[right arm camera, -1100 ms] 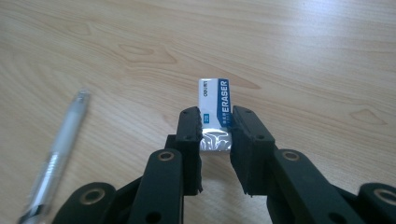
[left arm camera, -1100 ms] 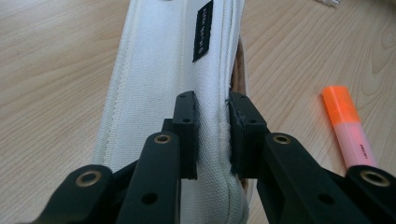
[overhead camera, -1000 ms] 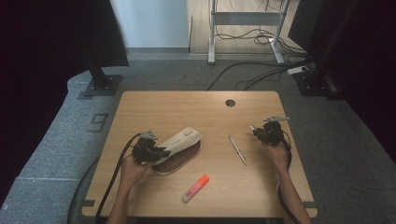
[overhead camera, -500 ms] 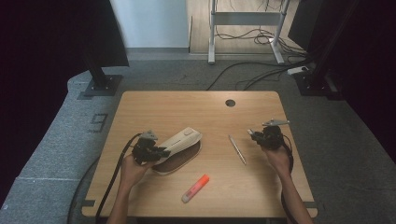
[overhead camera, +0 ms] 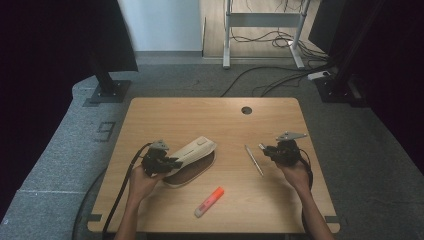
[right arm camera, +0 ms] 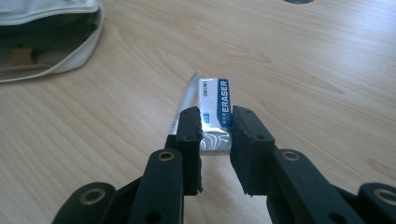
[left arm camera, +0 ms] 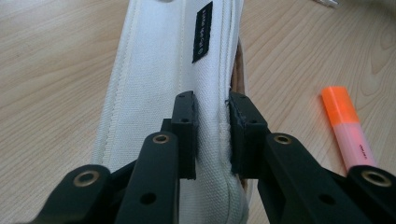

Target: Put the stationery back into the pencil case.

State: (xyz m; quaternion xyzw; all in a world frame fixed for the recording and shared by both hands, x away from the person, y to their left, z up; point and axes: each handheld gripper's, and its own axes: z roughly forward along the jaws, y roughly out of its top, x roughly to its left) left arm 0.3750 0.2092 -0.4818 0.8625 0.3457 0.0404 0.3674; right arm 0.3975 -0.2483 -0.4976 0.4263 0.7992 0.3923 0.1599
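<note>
A white fabric pencil case lies left of centre on the wooden table, its opening facing right. My left gripper is shut on the case's upper flap; in the left gripper view the pads pinch a fold of the white canvas. My right gripper hovers at the right, shut on a small white eraser with a blue label. Below it a silver pen lies on the wood; the high view shows the pen between the case and my right hand.
An orange highlighter lies near the table's front edge, also seen as the highlighter right of the case. A round cable hole sits at the back. The case's open mouth shows dark at the upper left.
My right gripper has shifted a little left toward the pen, carrying the eraser. My left gripper has stayed on the case.
</note>
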